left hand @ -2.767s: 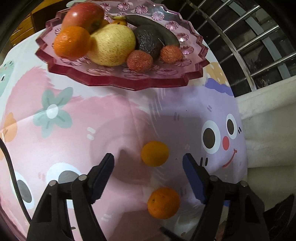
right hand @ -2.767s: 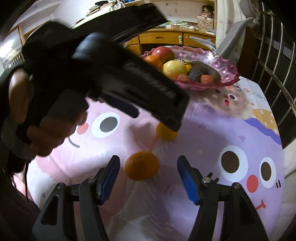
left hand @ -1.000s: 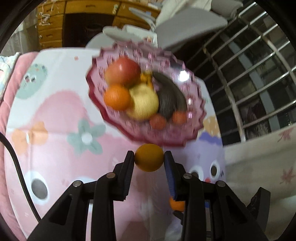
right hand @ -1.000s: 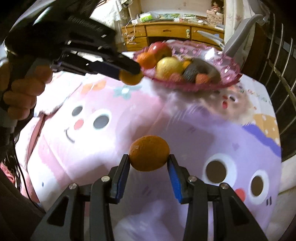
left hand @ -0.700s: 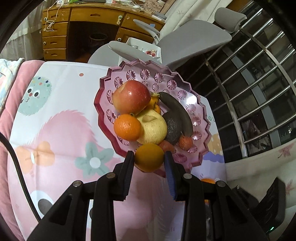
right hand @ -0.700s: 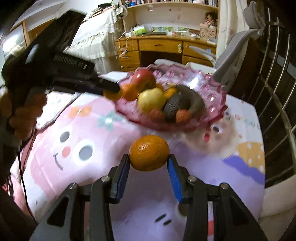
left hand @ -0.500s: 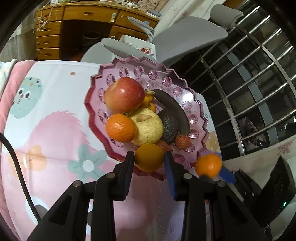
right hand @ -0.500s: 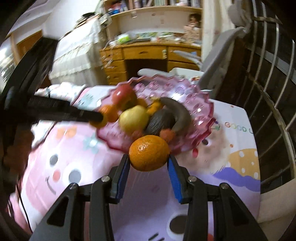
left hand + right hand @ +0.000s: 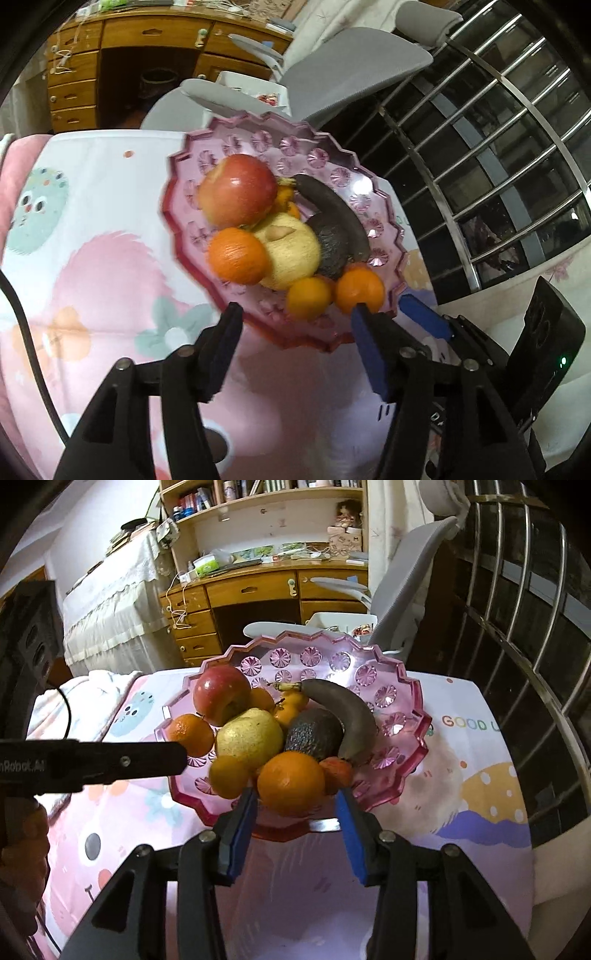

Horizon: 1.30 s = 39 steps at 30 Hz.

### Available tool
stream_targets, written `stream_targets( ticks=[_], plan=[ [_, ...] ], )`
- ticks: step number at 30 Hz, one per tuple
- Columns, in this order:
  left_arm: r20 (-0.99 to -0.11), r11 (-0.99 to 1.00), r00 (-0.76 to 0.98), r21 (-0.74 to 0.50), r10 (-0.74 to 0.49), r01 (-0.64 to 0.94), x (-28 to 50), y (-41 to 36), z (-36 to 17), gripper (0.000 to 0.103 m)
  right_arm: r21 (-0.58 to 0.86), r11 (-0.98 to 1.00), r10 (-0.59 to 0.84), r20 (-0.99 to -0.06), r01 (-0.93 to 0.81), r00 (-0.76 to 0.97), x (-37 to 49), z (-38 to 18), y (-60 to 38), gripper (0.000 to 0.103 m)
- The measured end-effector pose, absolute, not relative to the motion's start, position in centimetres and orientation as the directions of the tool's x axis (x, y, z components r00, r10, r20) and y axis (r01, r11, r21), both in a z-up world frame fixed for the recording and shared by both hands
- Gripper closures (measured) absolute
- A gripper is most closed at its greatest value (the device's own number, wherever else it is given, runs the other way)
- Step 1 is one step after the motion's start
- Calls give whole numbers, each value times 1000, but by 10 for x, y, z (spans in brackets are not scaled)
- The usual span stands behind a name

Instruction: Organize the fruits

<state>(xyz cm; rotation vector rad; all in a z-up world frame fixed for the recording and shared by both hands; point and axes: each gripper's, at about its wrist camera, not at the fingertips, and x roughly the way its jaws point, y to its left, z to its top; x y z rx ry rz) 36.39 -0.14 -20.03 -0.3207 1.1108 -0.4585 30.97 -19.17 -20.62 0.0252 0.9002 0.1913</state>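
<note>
**Pink glass dish, both sets of fingers spread**

Pink cut glass is what we see first: the fruit plate (image 9: 384, 236) on a cartoon-printed cloth (image 9: 92, 236) over the tabletop. At its near rim sit a small yellow-orange mandarin (image 9: 309, 298) and a deeper orange tangerine (image 9: 360, 290), side by side and touching.

From the left wrist view, our left gripper (image 9: 295, 332) has its fingers wide apart, nothing between them, the mandarin just beyond the gap. Here the right gripper's blue pad (image 9: 424, 317) shows beside the tangerine.

From the right wrist view, our right gripper (image 9: 293, 808) is spread too, its fingers flanking the tangerine (image 9: 291, 783) with a gap on both sides. This view alone shows a reddish lychee (image 9: 338, 771) tucked behind the tangerine, and the left gripper's black finger (image 9: 110, 762) ending beside the mandarin (image 9: 229, 776). An apple (image 9: 221, 695), pear (image 9: 250, 738), avocado (image 9: 314, 733) and dark banana (image 9: 343, 709) fill the rest.
</note>
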Motion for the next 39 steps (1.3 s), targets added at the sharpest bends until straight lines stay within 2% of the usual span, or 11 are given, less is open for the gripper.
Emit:
stream_targets(
  ticks=[4,10,21,29,39],
  plan=[
    [-805,888,380,-437,-456,140,347,18,-203,31,153,981,192,-787,-116,587,303,-209,-191,51],
    [-849,926,392,-375,-355,26,296,41,-215,26,223,973,220,-808,-62,546,276,-218,-198,40],
    [-912,960,336,-271,-235,-65,142,39,-218,26,187,981,192,-909,-50,369,151,-238,-223,33],
    [-937,972,263,-235,-230,14,65,5,-169,23,244,968,250,-927,-56,278,57,-194,-228,15],
    [-907,978,370,-202,-204,45,37,-12,-88,18,223,972,233,-918,-69,320,26,-112,-230,13]
  ],
)
